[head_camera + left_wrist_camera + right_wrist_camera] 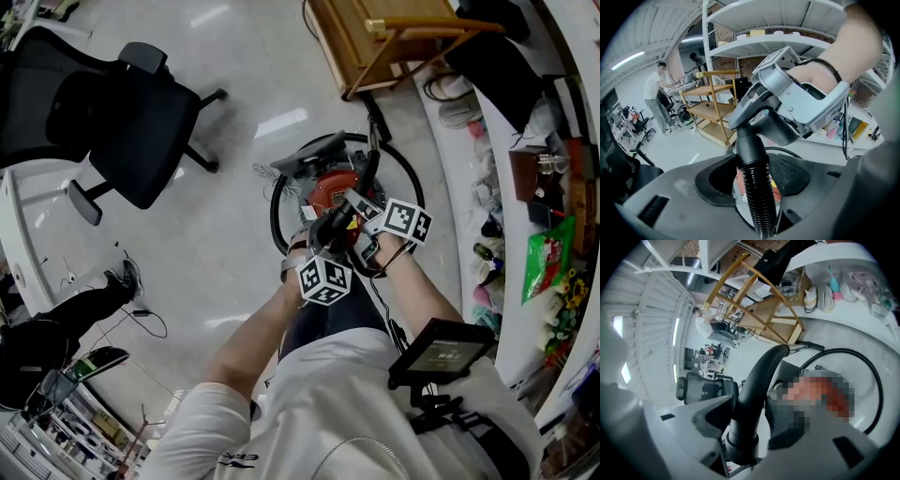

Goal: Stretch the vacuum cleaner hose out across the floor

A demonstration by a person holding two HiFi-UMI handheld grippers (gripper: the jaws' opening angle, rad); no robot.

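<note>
Nearest the camera, both forearms reach forward and down with the hands close together, the right one a little farther out and to the right. Each tool points down at a slant towards the floor.

The left gripper (753, 185) is clenched on the ribbed hose (759, 204) just below its smooth cuff. The right gripper (750, 420) is clamped round the curved handle tube (760, 373) at the hose's end, just beyond the left one. Both grips sit directly above the vacuum cleaner (330, 190), whose red canister stands on the floor (234, 122) just ahead of the person. A black loop (415, 180), hose by the look of it, lies coiled round the canister.

Assessment: the stretch has not begun, as the hose is gathered at the machine. To do it well, keep the right grip firm on the rigid tube and carry it away low and steadily. Let the ribbed length feed through or follow the left tool without kinking. The canister may be dragged along if the pull is sharp.

Open floor lies far left, towards the office chair (141, 122). The wooden rack (375, 42) stands close behind the canister, and cluttered shelving bounds the right side, so the left appears the clearer run.
</note>
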